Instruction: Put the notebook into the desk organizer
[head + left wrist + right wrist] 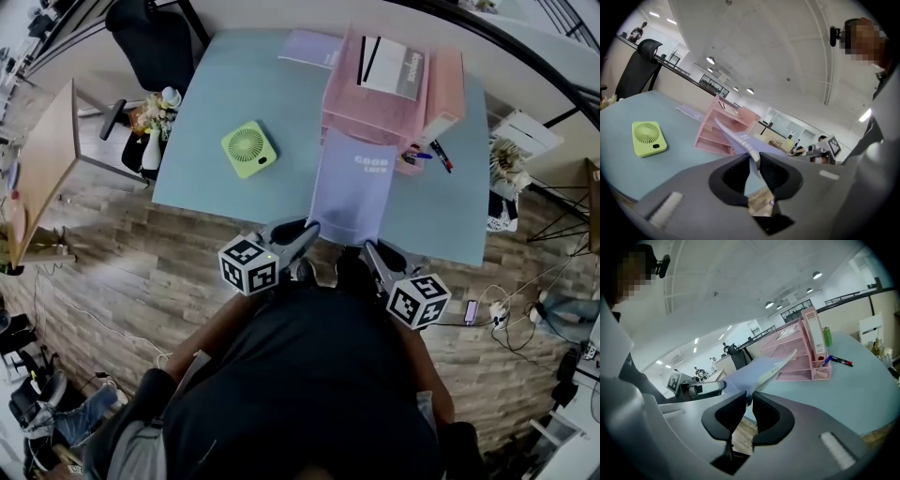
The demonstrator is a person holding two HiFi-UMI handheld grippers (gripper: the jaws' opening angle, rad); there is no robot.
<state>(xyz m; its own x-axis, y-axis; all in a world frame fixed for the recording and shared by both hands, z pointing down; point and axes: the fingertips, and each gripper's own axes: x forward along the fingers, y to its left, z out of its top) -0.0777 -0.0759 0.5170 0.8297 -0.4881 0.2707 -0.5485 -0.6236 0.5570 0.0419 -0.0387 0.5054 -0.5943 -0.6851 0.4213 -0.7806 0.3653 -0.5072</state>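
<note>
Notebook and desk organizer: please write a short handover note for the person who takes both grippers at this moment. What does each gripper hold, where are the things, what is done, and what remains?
Left gripper: shut on the near left corner of the notebook.
Right gripper: shut on its near right corner.
Notebook: held in the air over the near edge of the table, far edge toward the pink desk organizer. I cannot tell whether it touches the organizer.
Done: notebook lifted with both grippers.
Left: slide it into the organizer, then release.
</note>
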